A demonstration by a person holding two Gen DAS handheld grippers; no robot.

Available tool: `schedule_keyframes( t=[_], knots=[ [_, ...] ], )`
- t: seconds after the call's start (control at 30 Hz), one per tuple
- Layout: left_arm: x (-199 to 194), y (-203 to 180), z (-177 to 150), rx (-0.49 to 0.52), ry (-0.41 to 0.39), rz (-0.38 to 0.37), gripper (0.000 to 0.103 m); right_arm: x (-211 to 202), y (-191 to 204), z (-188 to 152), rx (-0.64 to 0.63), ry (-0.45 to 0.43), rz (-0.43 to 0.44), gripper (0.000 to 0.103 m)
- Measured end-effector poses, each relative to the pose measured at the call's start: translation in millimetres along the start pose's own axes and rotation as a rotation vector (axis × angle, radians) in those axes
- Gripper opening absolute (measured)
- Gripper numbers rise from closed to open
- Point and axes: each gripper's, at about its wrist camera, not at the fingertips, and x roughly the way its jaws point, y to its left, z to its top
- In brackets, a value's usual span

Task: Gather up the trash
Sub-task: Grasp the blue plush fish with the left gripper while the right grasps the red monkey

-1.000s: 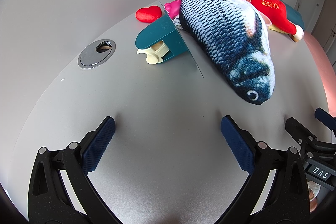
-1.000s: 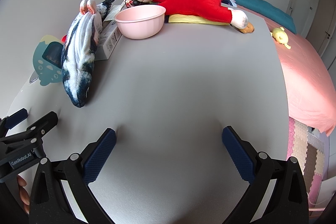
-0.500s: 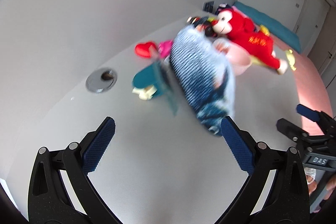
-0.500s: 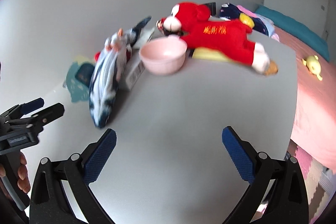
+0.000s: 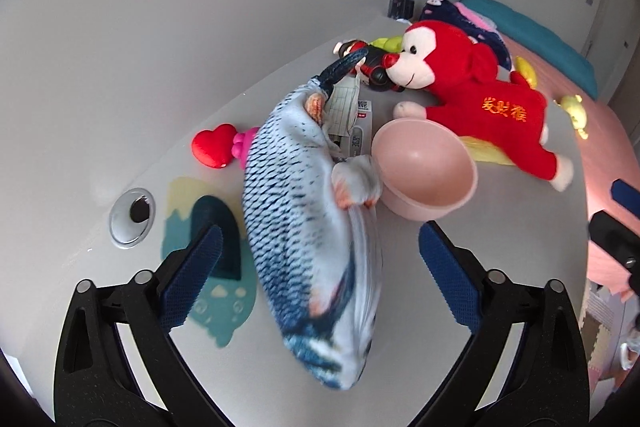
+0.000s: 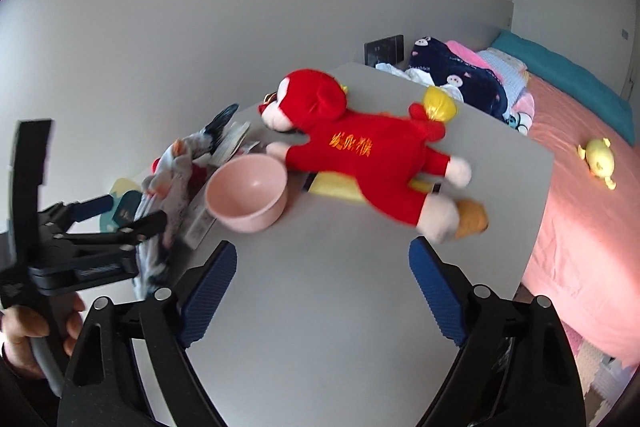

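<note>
A blue-and-white fish plush [image 5: 312, 227] lies on the grey table [image 5: 500, 235]. My left gripper [image 5: 320, 239] hovers over it, jaws wide and closing; the pads touch nothing. A white printed box with paper [image 5: 354, 123] sits by the fish's tail, beside a pink bowl [image 5: 426, 171]. My right gripper [image 6: 322, 253] hangs over bare table [image 6: 340, 307], jaws closing on nothing. In the right wrist view the pink bowl [image 6: 248, 193] and a red monkey plush [image 6: 360, 155] lie ahead. A hand [image 6: 24, 323] holds the left gripper [image 6: 134, 211] at the left.
A teal card pack [image 5: 208, 247], a red heart [image 5: 214, 147] and a metal cable hole [image 5: 132, 223] lie left of the fish. The red monkey plush [image 5: 472, 95] fills the back. A pink bed [image 6: 580, 207] with a yellow toy [image 6: 598, 161] borders the table's right edge.
Both grippers have risen and pulled back, so more of the table shows. The left one now hangs over the fish instead of bare table. Both pairs of jaws have narrowed a little.
</note>
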Motion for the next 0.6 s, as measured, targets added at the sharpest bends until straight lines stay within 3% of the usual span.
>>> schedule_keyframes(
  t=[0.1, 0.2, 0.37, 0.5, 0.6],
  knots=[
    [20, -2, 7, -0.02, 0.03, 0.054, 0.074, 11, -6, 13, -0.014, 0.003, 0.012, 0.079],
    [37, 6, 10, -0.082, 0.044, 0.071, 0.058, 23, -10, 27, -0.044, 0.005, 0.021, 0.078],
    [48, 17, 12, -0.138, 0.034, 0.1, 0.04, 52, -6, 59, -0.115, 0.016, 0.022, 0.078],
    [50, 25, 12, -0.17, -0.002, 0.061, 0.034, 75, 11, 85, -0.195, 0.021, 0.043, 0.078],
    [44, 26, 13, -0.165, -0.046, 0.029, 0.031, 97, 24, 102, -0.223, 0.015, 0.002, 0.078]
  ],
)
